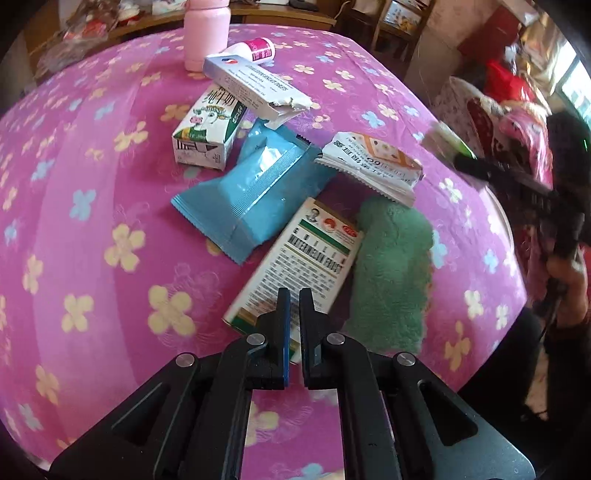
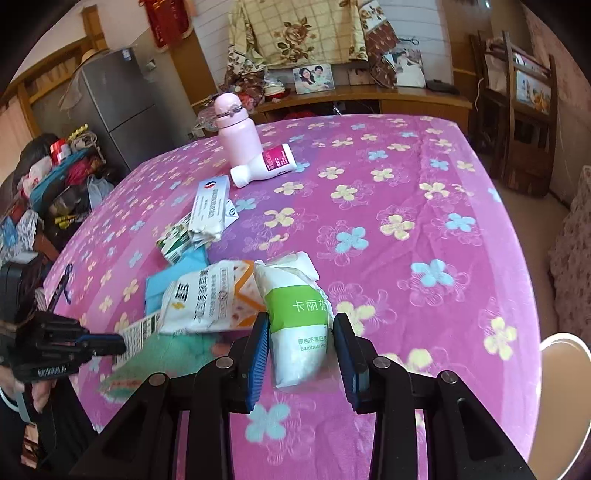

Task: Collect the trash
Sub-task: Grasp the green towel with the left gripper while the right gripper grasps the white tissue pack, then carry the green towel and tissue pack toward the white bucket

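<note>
Here our right claw (image 2: 300,334) grips a soft tissue pack (image 2: 295,317) by its middle, held above the counter (image 2: 424,206) near its near edge. It looks light and squashy, so a mid-body pinch should hold. Our left claw (image 1: 294,295) is closed on the near end of a flat, stiff medicine box (image 1: 295,258) beside a green cloth (image 1: 391,266). The counter's right half offers open room; the wrappers crowd the left.

Daylit room. Grey fridge (image 2: 114,107) at back left, bags heaped (image 2: 59,173) beside it. Long wooden sideboard (image 2: 388,98) along the far wall carries framed photos (image 2: 314,79); floral cloth (image 2: 295,33) hangs above. Wooden chairs (image 2: 524,122) stand at right.
</note>
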A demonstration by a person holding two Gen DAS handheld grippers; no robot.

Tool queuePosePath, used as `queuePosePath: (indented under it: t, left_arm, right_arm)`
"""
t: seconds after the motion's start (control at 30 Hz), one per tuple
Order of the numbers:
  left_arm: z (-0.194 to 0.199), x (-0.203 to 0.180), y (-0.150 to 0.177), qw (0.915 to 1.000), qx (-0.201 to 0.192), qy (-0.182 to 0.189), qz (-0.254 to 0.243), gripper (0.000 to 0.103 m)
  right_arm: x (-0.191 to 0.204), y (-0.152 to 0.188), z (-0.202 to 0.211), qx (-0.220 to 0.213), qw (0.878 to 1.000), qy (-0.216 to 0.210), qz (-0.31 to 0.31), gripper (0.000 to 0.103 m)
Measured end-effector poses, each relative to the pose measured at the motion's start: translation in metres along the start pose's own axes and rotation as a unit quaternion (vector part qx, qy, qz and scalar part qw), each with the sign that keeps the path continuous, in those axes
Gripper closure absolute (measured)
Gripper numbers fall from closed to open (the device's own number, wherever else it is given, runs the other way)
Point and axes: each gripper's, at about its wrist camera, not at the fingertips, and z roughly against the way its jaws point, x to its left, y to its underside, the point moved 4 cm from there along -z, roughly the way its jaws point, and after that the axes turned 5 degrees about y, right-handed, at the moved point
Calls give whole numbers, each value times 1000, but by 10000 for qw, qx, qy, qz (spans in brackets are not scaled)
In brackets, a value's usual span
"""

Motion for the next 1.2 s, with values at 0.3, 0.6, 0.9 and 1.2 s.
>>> queuePosePath:
  t: [0.3, 0.6, 0.9, 1.2]
  left_arm:
    - [24, -35, -3, 9986, -425, 172, -268, 50]
    - [-29, -86, -17, 9934, -194, -503, -1013, 48]
    - [-27, -107, -12, 9966, 13, 156, -803, 89]
    - [-25, -189, -18, 9888, -107, 911, -1179, 90]
  right_arm:
    - [-11, 17, 15, -12, 9999, 127, 22, 70]
    - [-25, 31, 18, 85, 9997, 151, -152, 70]
    - [-39, 47, 39, -6, 9995, 172, -272, 70]
    - [-89, 73, 74, -179, 9956, 573, -715, 70]
